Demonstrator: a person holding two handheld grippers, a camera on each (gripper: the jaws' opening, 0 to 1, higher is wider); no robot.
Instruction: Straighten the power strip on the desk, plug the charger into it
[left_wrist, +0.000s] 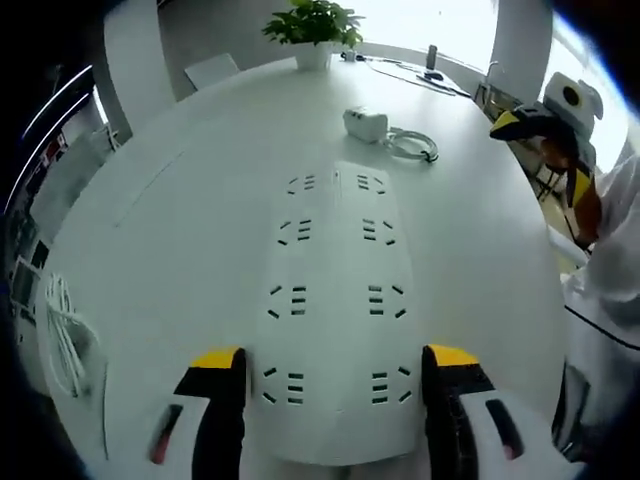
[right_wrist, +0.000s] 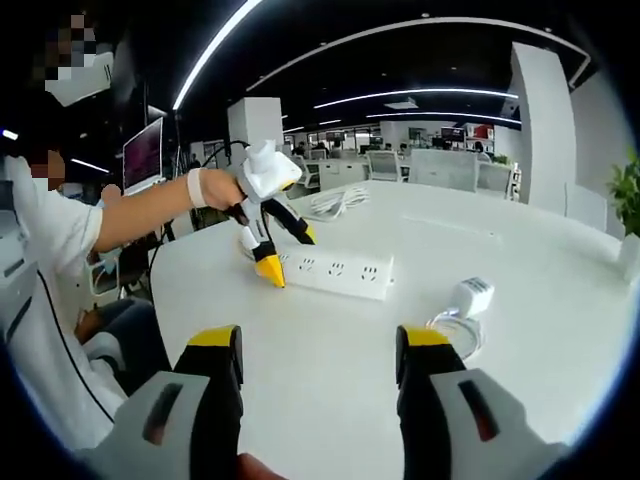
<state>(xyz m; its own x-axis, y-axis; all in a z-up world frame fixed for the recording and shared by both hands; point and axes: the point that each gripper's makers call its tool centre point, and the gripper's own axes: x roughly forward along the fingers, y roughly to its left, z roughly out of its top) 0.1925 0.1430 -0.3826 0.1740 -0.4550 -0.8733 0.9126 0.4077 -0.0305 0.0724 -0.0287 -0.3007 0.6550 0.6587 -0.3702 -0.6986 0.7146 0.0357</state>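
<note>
Left gripper: jaws apart, straddling the near end of the long white plastic power strip lying on the white round desk | right gripper: jaws apart, empty, above desk | white boxy charger with coiled cable lay just beyond the strip's far end.

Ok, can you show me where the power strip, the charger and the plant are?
power strip (left_wrist: 335, 300), left gripper view, its bare middle between the socket rows.
charger (left_wrist: 364, 124), left gripper view, its white body.
plant (left_wrist: 312, 22), left gripper view, its leaves.
</note>
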